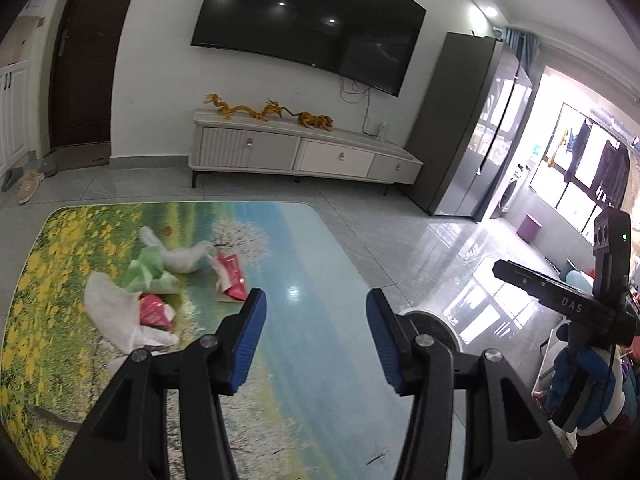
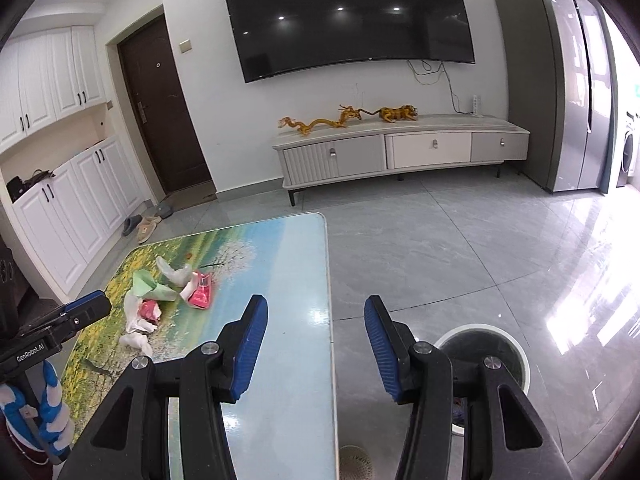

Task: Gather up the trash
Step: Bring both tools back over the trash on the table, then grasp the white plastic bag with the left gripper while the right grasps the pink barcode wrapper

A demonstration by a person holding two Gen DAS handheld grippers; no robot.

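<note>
A pile of trash lies on the left part of the picture-printed table [image 1: 304,264]: white plastic bags [image 1: 112,308], a green wrapper [image 1: 146,270], a crumpled white tissue [image 1: 186,258] and red wrappers [image 1: 232,280]. The pile also shows in the right wrist view [image 2: 160,296]. My left gripper [image 1: 316,344] is open and empty, hovering over the table to the right of the pile. My right gripper [image 2: 316,344] is open and empty, over the table's right edge [image 2: 330,300]. A round white-rimmed trash bin [image 2: 484,350] stands on the floor beside the table, under the right gripper's right finger.
A white TV cabinet [image 2: 400,152] with golden dragon figures stands against the far wall under a large TV [image 2: 344,16]. A grey fridge [image 2: 568,80] is at right, white cupboards [image 2: 60,200] and a dark door at left. Slippers [image 2: 144,228] lie on the tiled floor.
</note>
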